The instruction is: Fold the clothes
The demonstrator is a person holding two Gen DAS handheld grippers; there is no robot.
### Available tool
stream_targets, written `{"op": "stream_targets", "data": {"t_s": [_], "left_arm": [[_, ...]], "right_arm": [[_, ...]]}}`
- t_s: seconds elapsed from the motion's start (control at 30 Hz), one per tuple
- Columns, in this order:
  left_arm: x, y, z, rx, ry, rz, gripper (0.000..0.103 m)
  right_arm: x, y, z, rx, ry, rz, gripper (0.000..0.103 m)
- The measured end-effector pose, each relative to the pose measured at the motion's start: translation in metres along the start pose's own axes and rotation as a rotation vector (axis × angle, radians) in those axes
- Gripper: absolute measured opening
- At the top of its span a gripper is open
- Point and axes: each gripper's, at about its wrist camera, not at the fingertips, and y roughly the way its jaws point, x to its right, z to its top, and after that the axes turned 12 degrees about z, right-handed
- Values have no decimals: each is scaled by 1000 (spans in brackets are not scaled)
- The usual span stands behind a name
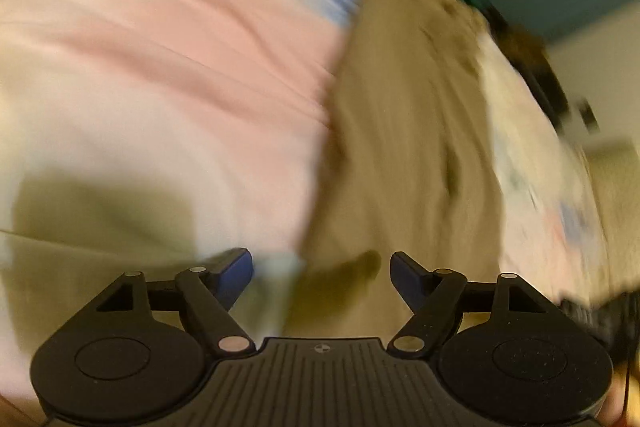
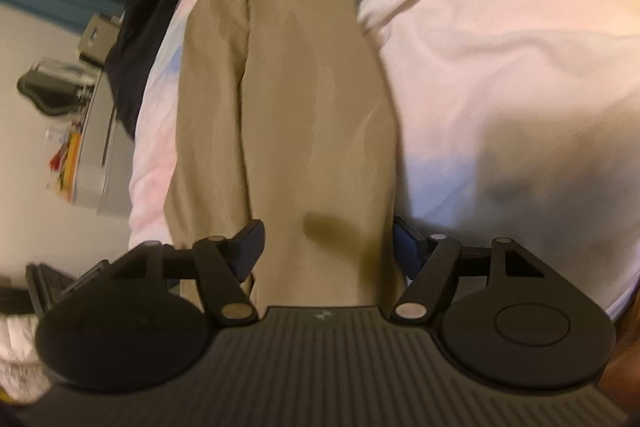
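Observation:
Khaki trousers [image 2: 300,87] lie stretched out lengthwise on a pink bed sheet [image 2: 500,47], legs side by side. My right gripper [image 2: 328,247] is down at their near end, one finger on each side of the fabric. The cloth between the fingers lies flat, not pinched, and the right finger is partly behind its edge. The left wrist view is blurred. There my left gripper [image 1: 320,271] is open over the trousers [image 1: 400,147] where their edge meets the sheet [image 1: 160,47], with nothing between its fingers.
A dark navy garment [image 2: 148,27] lies at the bed's left edge beside the trousers. Past it stands a grey bedside unit [image 2: 92,147] with small items on it. A white patterned cloth [image 1: 552,195] lies to the right of the trousers in the left wrist view.

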Motion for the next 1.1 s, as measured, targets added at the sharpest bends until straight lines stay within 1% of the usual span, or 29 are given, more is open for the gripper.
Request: {"op": "stream_targets", "data": {"t_s": [0.03, 0.07, 0.1, 0.17, 0.23, 0.27, 0.3, 0.37, 0.4, 0.5, 0.6, 0.67, 0.77, 0.8, 0.83, 0.87, 0.9, 0.93, 0.97, 1.0, 1.03, 1.07, 1.1], "left_arm": [[4, 0, -4, -16, 33, -19, 75], [5, -2, -7, -23, 44, -31, 74], [5, -4, -10, -29, 55, -44, 70], [6, -8, -16, -42, 77, -69, 68], [9, -12, -23, -38, 101, -86, 61], [10, -6, -16, -30, 116, -102, 56], [11, -9, -19, -27, 135, -126, 46], [13, -13, -24, -23, 172, -173, 48], [16, -11, -25, -39, 185, -156, 53], [14, 1, -30, -102, 129, -52, 53], [4, 9, -26, -148, 45, -37, 54], [6, 9, -28, -161, 52, -47, 55], [18, 13, -34, -210, 125, -88, 55], [22, 14, -36, -207, 151, -86, 53], [24, 10, -40, -197, 161, -71, 43], [26, 6, -44, -188, 171, -58, 40], [25, 5, -45, -184, 163, -63, 38], [24, 4, -45, -177, 155, -62, 32], [24, 2, -46, -171, 150, -62, 27], [23, 1, -45, -164, 147, -64, 17], [26, 1, -43, -152, 143, -66, 10], [26, -3, -42, -130, 137, -77, 8], [25, -7, -41, -108, 131, -89, 7]], "right_arm": [[-2, 1, -3, -15, -5, 2, 70], [-4, 1, -6, -27, -16, -1, 70], [-7, 1, -10, -40, -28, -3, 70], [-13, 2, -14, -68, -47, -1, 69], [-19, 2, -16, -93, -77, -9, 69], [-22, 1, -18, -101, -96, -17, 69], [-26, -2, -19, -91, -126, -36, 69], [-28, -6, -19, -74, -134, -19, 69], [-26, -7, -19, -70, -125, -26, 70], [-20, -4, -17, -67, -97, -58, 70], [-17, 4, -18, -93, -97, -97, 69], [-19, 10, -21, -120, -118, -107, 69], [-23, 18, -27, -171, -146, -87, 70], [-25, 18, -29, -179, -166, -92, 70], [-28, 19, -30, -187, -186, -97, 70], [-31, 19, -32, -189, -203, -103, 69], [-34, 20, -34, -192, -221, -109, 65], [-37, 19, -36, -185, -244, -138, 44], [-39, 18, -39, -179, -268, -167, 32], [-42, 16, -40, -174, -283, -175, 29], [-45, 15, -42, -169, -298, -181, 18], [-48, 13, -43, -164, -312, -188, 10], [-51, 5, -44, -146, -317, -179, 10]]}}
